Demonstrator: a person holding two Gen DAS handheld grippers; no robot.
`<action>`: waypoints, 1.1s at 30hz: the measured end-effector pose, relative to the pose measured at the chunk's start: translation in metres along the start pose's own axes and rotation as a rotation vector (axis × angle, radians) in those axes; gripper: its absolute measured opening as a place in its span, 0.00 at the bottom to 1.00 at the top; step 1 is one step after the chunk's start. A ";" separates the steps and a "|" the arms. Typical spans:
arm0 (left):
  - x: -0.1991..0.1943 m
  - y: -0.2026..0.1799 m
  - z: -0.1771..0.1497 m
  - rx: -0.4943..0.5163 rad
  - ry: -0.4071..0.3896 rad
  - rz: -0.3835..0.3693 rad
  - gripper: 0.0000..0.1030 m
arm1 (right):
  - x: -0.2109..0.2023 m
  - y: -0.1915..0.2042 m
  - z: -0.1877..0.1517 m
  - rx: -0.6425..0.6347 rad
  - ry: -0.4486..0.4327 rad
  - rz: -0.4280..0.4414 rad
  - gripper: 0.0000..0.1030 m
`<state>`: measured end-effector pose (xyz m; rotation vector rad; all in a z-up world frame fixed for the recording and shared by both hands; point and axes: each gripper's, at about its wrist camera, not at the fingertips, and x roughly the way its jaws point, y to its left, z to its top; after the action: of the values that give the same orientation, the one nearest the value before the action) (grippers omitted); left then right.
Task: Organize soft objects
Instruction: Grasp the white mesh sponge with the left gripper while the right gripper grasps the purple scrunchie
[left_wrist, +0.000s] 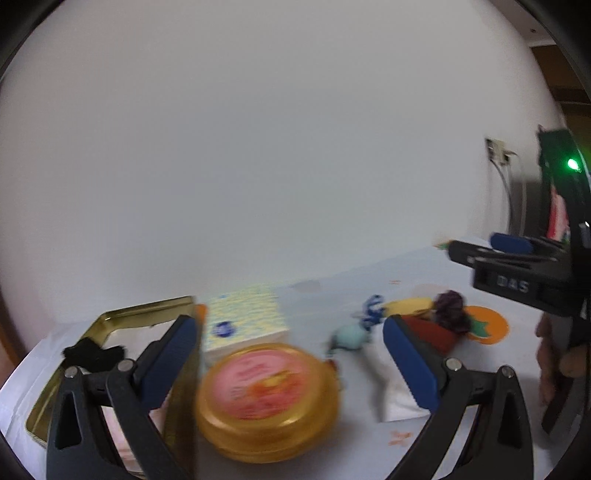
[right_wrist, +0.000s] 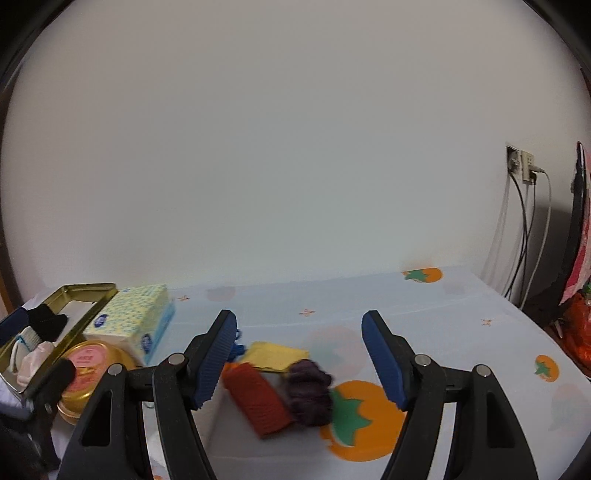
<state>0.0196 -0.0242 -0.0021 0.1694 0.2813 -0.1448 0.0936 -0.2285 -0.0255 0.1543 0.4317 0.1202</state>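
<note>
Two open, empty grippers are hovering: the right gripper is nearest the rust-red cloth, lying just left of the orange fruit print, long axis seemingly slanting away leftward; left gripper is farther off.

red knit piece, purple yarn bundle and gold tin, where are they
red knit piece (right_wrist: 256, 400), right wrist view, middle of its ribbed top
purple yarn bundle (right_wrist: 309, 393), right wrist view, centre of the clump
gold tin (left_wrist: 147, 308), left wrist view, its far rim
</note>
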 end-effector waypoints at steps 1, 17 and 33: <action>0.002 -0.007 0.002 0.007 0.003 -0.010 0.99 | 0.000 -0.005 0.001 0.002 0.001 -0.006 0.70; 0.067 -0.096 0.006 0.234 0.316 -0.063 0.95 | 0.000 -0.063 0.010 0.058 -0.015 -0.094 0.70; 0.103 -0.075 -0.008 -0.020 0.549 -0.250 0.26 | 0.009 -0.071 0.006 0.138 0.043 -0.027 0.70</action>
<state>0.1030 -0.1084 -0.0508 0.1514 0.8517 -0.3440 0.1101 -0.2971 -0.0361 0.2817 0.4846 0.0669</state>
